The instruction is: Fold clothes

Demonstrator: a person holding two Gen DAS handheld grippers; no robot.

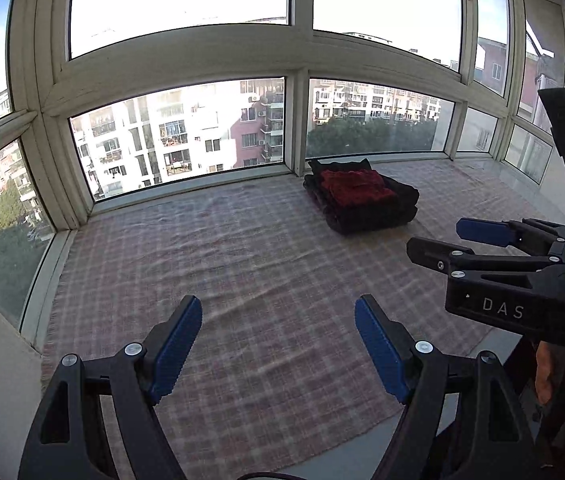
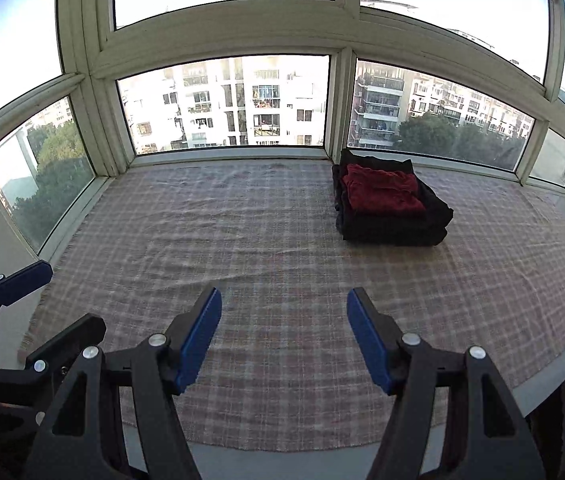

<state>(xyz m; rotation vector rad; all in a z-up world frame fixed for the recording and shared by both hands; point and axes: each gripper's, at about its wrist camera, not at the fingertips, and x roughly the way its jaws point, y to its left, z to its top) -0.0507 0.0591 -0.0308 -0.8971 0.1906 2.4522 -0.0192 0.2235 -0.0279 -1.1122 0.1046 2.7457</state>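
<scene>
Right wrist view: folded clothes, a red piece atop black ones, sit at the far edge of the checked-cloth worktop under bay windows. Left tool and right tool gape wide, empty, touching nothing.

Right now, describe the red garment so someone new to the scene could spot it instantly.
Start at the bay window and drop to the plaid cloth spread below it. Near the far edge, by the frame post between the two middle panes, sits a stack of folded dark clothes. The red garment lies folded on top, the only bright item there.
</scene>
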